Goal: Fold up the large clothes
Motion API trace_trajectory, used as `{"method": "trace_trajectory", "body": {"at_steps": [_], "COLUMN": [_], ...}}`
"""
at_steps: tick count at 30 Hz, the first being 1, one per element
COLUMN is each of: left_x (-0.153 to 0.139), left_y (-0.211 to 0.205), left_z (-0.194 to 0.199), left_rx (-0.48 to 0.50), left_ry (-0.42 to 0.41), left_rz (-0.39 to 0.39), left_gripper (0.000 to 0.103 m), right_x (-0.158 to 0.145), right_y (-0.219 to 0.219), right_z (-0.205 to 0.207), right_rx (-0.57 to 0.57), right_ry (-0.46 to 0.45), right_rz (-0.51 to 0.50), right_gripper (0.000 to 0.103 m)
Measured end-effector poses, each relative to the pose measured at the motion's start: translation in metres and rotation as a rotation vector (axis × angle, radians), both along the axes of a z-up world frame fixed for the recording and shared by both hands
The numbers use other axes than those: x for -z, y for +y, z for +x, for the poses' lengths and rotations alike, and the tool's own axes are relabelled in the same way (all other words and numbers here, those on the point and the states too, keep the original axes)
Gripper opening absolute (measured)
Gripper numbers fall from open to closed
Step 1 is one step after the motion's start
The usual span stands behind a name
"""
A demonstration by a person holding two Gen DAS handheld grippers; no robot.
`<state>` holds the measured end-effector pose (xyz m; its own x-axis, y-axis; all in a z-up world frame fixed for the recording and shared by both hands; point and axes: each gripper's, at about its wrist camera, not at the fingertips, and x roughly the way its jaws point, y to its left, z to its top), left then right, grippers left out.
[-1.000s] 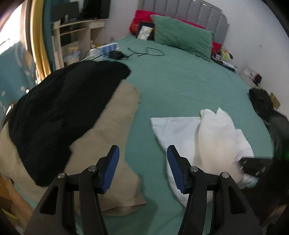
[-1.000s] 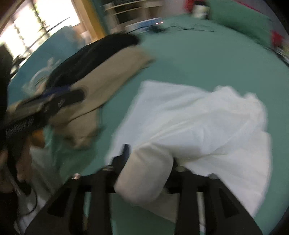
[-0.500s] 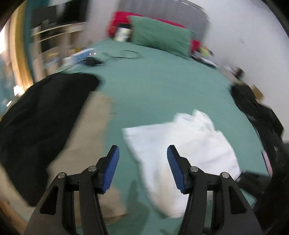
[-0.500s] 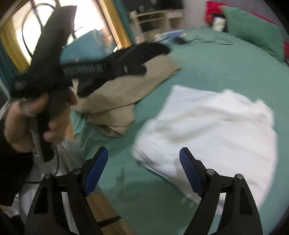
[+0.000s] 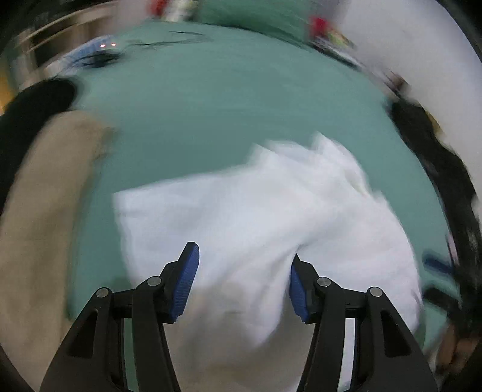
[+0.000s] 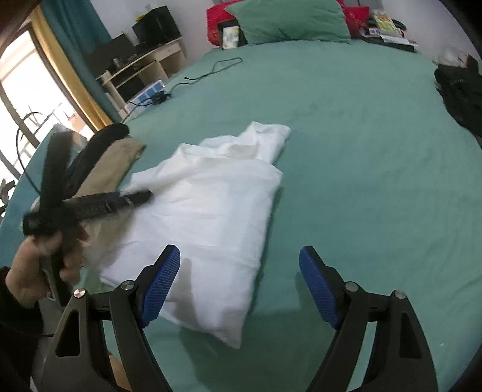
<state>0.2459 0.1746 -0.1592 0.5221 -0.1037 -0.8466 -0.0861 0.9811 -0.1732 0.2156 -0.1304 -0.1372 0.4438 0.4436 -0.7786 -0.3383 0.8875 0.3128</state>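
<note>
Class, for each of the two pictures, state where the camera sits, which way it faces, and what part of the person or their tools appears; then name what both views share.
Left wrist: on the left gripper, looking down onto the white garment; only its own fingers show.
Right wrist: on the right gripper, looking across the bed toward the green pillow; own fingers, plus the person's left hand holding the other gripper.
Shared: white garment, green bed, beige garment.
</note>
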Motion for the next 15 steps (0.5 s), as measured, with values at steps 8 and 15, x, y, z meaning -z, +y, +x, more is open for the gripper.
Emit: {"method": "trace_trajectory", "body": {"at_steps": [8, 15], "left_x": [0.004, 0.032], "left_y": [0.059, 0.058], "left_z": [-0.029, -0.052], "left_rx": [-0.239, -0.13], "left_ry": [-0.036, 0.035], "left_rz": [0.025, -0.265], "left_gripper": [0.058, 0.07], "right_x": [0.017, 0.024], "right_y": [0.005, 0.004], "right_z": [0.007, 0.008], "right_rx": [0.005, 0.02], "right_ry": [0.018, 0.041], "right_rz": [0.015, 0.046], "right_gripper": [0.082, 0.082]}}
